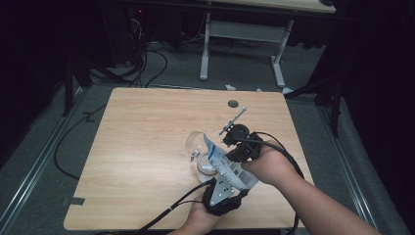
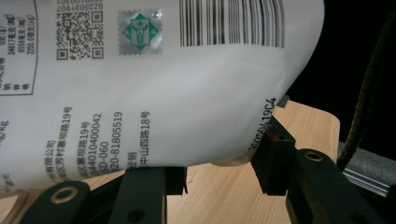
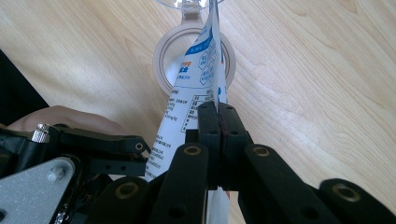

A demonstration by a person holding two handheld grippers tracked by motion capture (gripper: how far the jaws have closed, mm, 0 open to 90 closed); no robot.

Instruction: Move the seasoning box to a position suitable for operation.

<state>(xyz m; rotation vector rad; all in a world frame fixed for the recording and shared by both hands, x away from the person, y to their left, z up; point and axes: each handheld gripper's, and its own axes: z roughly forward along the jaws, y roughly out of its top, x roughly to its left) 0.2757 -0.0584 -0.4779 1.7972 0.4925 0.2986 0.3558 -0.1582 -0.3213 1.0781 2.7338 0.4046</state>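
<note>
Nearly at the pour: pouch tipped over the glass, nothing visibly in it yet

Both grippers have hold of a white printed pouch (image 1: 226, 165), and it hangs tilted above a clear stemmed glass (image 1: 196, 145) that stands near the middle of the wooden table (image 1: 142, 137). From where I stand, the left gripper (image 1: 222, 193) carries the pouch's fat lower end: its jaws stand fairly wide, one on each side of the bulging body, pads against the film (image 2: 154, 121). The right gripper (image 1: 241, 142) has its jaws pressed fully together on a thin flat edge of the pouch (image 3: 205, 84), pinching the seam between its pads (image 3: 208, 122).

Looking along the right gripper, the pouch's top corner points down toward the glass (image 3: 194, 51), just above its round foot and stem. So the lifting, the carrying over and the tipping look done. I can't tell whether the pouch is already open at that corner, and I see no stream and no clear fill in the bowl. I judge the emptying itself is what's left, then setting the pouch back down on the table
</note>
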